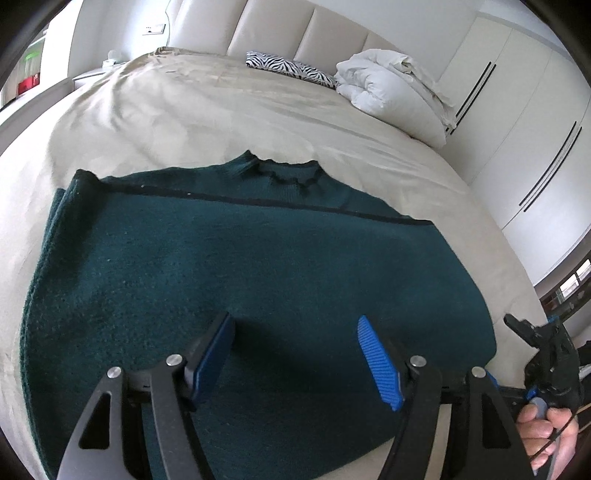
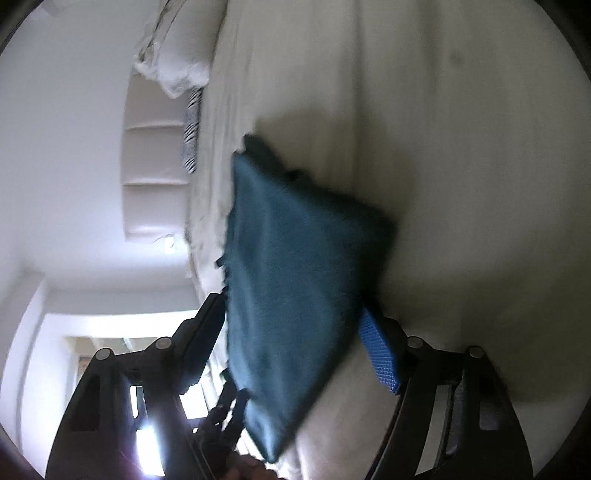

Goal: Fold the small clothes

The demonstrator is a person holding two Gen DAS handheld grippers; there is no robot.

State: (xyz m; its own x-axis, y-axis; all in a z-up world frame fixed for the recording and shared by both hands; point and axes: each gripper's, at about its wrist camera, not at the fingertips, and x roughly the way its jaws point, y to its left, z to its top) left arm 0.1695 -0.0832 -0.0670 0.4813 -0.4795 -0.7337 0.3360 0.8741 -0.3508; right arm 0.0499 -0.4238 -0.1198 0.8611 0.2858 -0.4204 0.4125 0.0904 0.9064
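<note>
A dark green knitted sweater (image 1: 229,266) lies flat on the beige bedspread (image 1: 192,110), collar toward the headboard, its sides folded in. My left gripper (image 1: 295,354) is open and hovers just above the sweater's near hem, holding nothing. The right wrist view is rolled sideways and blurred; there the sweater (image 2: 295,280) fills the middle and my right gripper (image 2: 295,347) stands open, its blue pad (image 2: 380,354) and black finger on either side of the cloth without clamping it. The right gripper's body also shows in the left wrist view (image 1: 546,354), at the sweater's right edge.
A white duvet bundle (image 1: 391,88) and a zebra-print pillow (image 1: 288,68) lie at the head of the bed by the padded headboard (image 1: 295,26). White wardrobe doors (image 1: 524,122) stand to the right. A nightstand (image 1: 88,75) is at the far left.
</note>
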